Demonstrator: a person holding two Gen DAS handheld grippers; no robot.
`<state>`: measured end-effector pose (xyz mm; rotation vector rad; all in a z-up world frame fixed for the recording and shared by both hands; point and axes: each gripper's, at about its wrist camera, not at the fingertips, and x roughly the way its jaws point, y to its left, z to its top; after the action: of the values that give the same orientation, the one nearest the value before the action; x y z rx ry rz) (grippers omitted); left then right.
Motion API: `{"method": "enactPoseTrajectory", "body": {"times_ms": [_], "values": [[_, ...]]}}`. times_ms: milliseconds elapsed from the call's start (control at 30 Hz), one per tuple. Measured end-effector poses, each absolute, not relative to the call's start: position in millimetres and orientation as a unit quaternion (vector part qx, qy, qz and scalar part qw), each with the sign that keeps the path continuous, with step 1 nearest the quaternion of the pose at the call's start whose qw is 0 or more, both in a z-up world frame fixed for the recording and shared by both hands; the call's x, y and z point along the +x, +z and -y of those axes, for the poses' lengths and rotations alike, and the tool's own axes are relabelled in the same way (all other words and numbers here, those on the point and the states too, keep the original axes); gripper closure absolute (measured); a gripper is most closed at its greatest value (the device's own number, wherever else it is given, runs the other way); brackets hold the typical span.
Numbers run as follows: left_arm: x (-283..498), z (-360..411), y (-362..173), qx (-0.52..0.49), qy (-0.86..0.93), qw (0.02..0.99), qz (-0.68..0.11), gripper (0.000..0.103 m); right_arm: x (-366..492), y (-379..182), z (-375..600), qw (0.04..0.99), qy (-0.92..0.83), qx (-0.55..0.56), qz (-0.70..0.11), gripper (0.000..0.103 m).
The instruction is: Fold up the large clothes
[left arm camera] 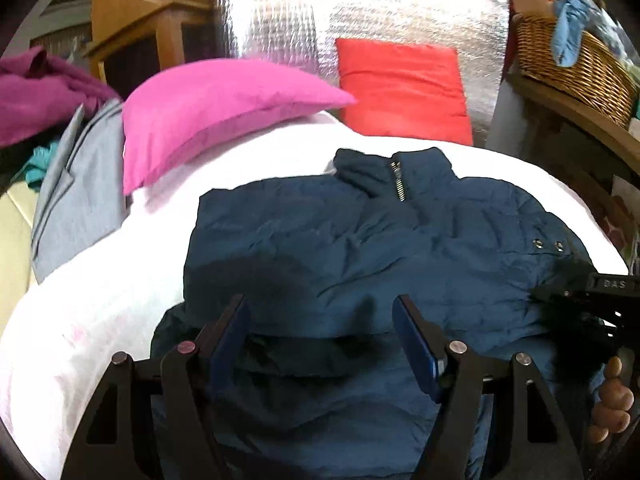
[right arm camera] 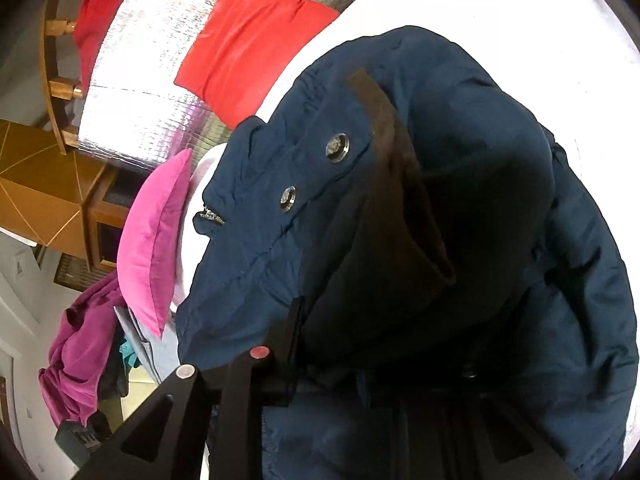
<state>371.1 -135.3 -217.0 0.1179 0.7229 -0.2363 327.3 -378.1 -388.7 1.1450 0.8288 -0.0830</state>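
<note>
A dark blue padded jacket [left arm camera: 360, 240] lies on a white bed sheet [left arm camera: 100, 300], collar and zip at the far side. My left gripper [left arm camera: 320, 320] is open, its blue pads spread just above the jacket's near part, holding nothing. My right gripper [left arm camera: 576, 300] enters from the right edge of the left wrist view at the jacket's right side, by two metal snaps. In the right wrist view the jacket [right arm camera: 400, 200] fills the frame and its fabric drapes over the right gripper [right arm camera: 360, 340]; one finger [right arm camera: 288, 340] shows, the other is hidden under the cloth.
A pink pillow [left arm camera: 208, 112] and a red pillow [left arm camera: 404, 88] lie at the bed's far side before a silver foil panel [left arm camera: 360, 12]. Grey and purple clothes [left arm camera: 60, 140] are piled at the left. A wicker basket [left arm camera: 576, 64] stands on a shelf at the right.
</note>
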Motion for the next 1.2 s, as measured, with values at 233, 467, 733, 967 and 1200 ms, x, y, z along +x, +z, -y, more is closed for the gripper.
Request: {"method": "enactPoseTrajectory", "body": {"times_ms": [233,467,733,967,1200], "values": [[358.2,153.9,-213.3,0.101,-0.138,0.925,-0.340,0.029,322.7,-391.9,382.4,0.754,-0.035,0.533,-0.383,0.077],[356.0,158.3,-213.5,0.109,-0.140,0.925,-0.336,0.029,322.2,-392.0,382.9,0.752,-0.034,0.535,-0.384,0.077],[386.2,122.3,-215.6,0.047,-0.136,0.910,-0.389,0.029,319.3,-394.2,386.0,0.742,-0.026,0.554,-0.376,0.072],[446.1,31.7,-246.6,-0.133,-0.100,0.863,-0.477,0.027,317.5,-390.8,383.6,0.740,-0.010,0.576,-0.348,0.051],[457.2,33.5,-278.9,-0.146,-0.098,0.837,-0.518,0.027,321.1,-380.0,372.8,0.778,-0.041,0.517,-0.354,0.085]]}}
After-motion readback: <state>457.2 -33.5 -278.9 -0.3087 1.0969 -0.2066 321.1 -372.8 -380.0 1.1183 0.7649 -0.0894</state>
